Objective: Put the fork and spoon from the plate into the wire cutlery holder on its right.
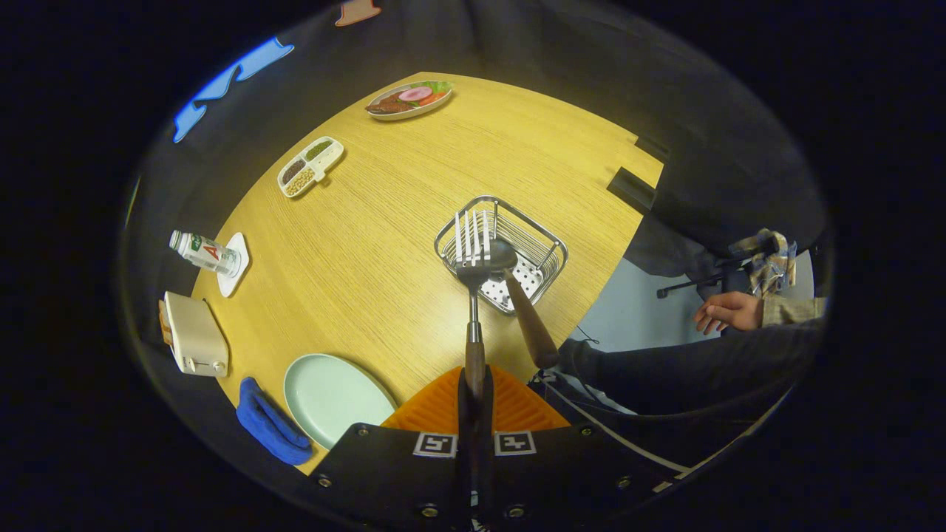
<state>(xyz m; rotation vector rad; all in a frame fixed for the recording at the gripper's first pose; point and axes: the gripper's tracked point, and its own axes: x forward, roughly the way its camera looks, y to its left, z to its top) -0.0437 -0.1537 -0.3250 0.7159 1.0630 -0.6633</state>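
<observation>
Steel tines point away from the hand-held gripper (474, 403), whose fingers are pressed together on the handle of the fork (472, 295). The fork runs straight out ahead of them, its head hanging over the near rim of the holder (543, 244).

Left of the fingers, at the near edge of the wooden counter (369, 244), lies the pale green plate (332, 395), bare now, with a blue cloth (270, 425) touching its left side. Right of the fingers a person's dark sleeve and hand (728, 310) rest off the counter.

The spoon (517, 295) already leans in the holder, bowl down in the wire, brown handle slanting back toward the gripper and just right of the fork. So the step in hand looks like the second delivery: fork carried, not yet released. The next move probably calls for tipping or lowering the fork into the basket clear of the spoon, then opening the fingers.

Farther left stand a toaster (196, 336) and a bottle (205, 253) on a white coaster; beyond them a divided dish (310, 166) and, farthest, a food plate (409, 99).

Whether the tines are already inside the wire or only above it cannot be told from this angle, and the fork's handle end is hidden between the fingers.
</observation>
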